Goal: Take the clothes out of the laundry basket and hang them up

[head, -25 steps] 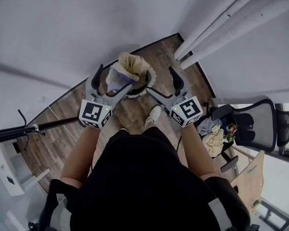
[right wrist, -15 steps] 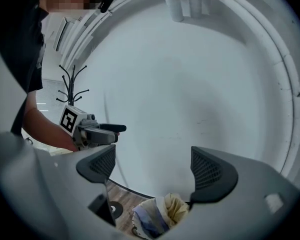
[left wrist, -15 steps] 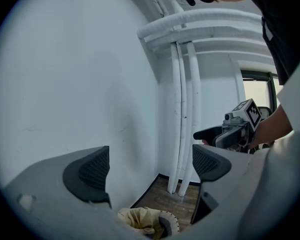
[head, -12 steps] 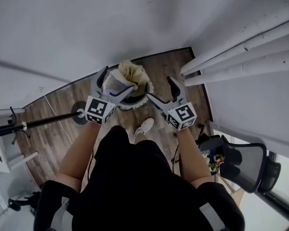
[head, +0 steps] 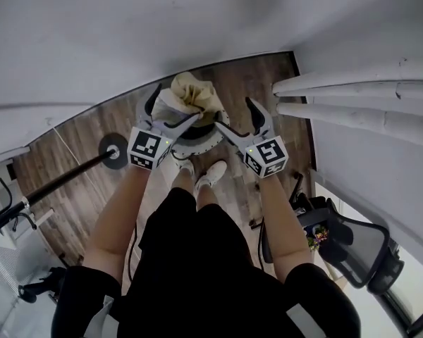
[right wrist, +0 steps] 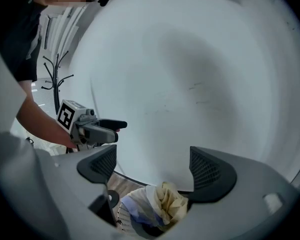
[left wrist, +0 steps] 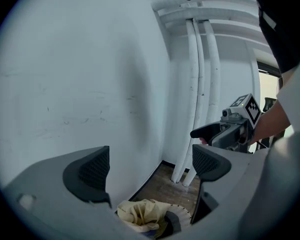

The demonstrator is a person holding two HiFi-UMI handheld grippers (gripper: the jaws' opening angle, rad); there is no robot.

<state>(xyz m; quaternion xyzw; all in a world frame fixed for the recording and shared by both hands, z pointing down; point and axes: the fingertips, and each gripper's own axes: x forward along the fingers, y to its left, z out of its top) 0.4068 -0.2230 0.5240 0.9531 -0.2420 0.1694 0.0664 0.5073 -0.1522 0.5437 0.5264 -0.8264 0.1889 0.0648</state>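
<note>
A round white laundry basket [head: 204,136] stands on the wood floor by the wall. A cream cloth [head: 193,93] is heaped on top of it, over a bluish garment. Both grippers hover just above the basket's near side. My left gripper [head: 170,110] is open and empty, and through its jaws I see the cream cloth [left wrist: 140,213] and the basket [left wrist: 179,219] below. My right gripper [head: 237,117] is open too; its jaws have just been closing a little with nothing between them. Under it lie the cream cloth [right wrist: 169,200] and the basket [right wrist: 122,215].
White pipes [head: 352,97] run along the wall to the right of the basket. A coat stand's pole and round base [head: 113,151] lie to the left. An office chair [head: 352,241] sits at the lower right. The person's shoes [head: 210,175] are just short of the basket.
Both grippers have dropped lower and closer to the basket. The head view has swung, so the chair and the coat stand sit lower in it.
</note>
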